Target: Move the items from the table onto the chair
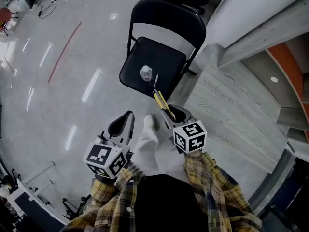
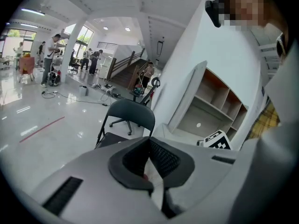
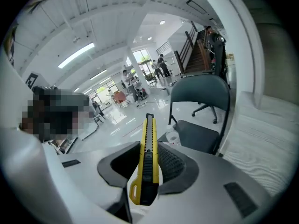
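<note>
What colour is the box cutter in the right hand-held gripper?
Yellow box cutter with a black slider; clearest in the right gripper view.

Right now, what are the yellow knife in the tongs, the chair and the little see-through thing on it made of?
Yellow knife: looks like glossy hard plastic, with a dark slider; any blade isn't visible.
Chair: black; thin tube legs suggest painted metal; seat looks matte, maybe padded vinyl.
See-through thing: probably clear plastic, as light glints through it.
</note>
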### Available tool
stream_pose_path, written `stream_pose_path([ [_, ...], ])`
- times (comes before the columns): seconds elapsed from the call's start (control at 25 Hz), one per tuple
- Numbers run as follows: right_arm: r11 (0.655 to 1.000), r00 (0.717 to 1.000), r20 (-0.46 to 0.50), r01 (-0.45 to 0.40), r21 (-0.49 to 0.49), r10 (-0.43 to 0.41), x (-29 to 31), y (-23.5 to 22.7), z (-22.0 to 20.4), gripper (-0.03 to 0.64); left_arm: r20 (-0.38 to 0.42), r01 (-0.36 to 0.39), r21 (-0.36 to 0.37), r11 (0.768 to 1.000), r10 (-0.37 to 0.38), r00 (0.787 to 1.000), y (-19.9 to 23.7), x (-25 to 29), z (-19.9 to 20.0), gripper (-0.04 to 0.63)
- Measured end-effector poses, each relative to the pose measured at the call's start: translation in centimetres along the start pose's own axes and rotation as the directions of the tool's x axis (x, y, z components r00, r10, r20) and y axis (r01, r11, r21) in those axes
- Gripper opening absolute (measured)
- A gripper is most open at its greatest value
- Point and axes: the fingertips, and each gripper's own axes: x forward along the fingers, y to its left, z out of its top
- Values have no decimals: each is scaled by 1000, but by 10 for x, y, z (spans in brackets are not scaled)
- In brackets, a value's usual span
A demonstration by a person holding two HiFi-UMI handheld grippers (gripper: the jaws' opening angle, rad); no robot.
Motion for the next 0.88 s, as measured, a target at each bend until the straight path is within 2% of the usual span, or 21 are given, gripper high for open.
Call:
stream_pose_path([
  [0.16, 1000, 1000, 17, -12, 26, 11, 62, 22, 12, 127, -13, -31, -37, 999, 30, 999, 50, -2, -6, 5],
  [0.28, 996, 992, 118, 45, 79, -55, 93, 21, 23, 127, -23, -48, -52, 997, 47, 999, 78, -1, -10, 5],
  [0.4, 980, 956, 240, 134, 147, -167, 109, 1, 35, 127, -36, -56, -64, 996, 54, 998, 99, 10, -20, 5],
  [0.52, 952, 912, 300, 223, 208, -279, 123, -33, 38, 127, -48, -45, -87, 995, 41, 998, 113, 28, -35, 5],
  [0.72, 888, 862, 265, 354, 295, -432, 151, -97, 13, 127, -100, -7, -116, 993, -5, 995, 128, 60, -67, 5],
  [0.88, 852, 850, 178, 438, 287, -497, 191, -147, -29, 127, -128, 41, -114, 993, -56, 990, 137, 93, -88, 5],
])
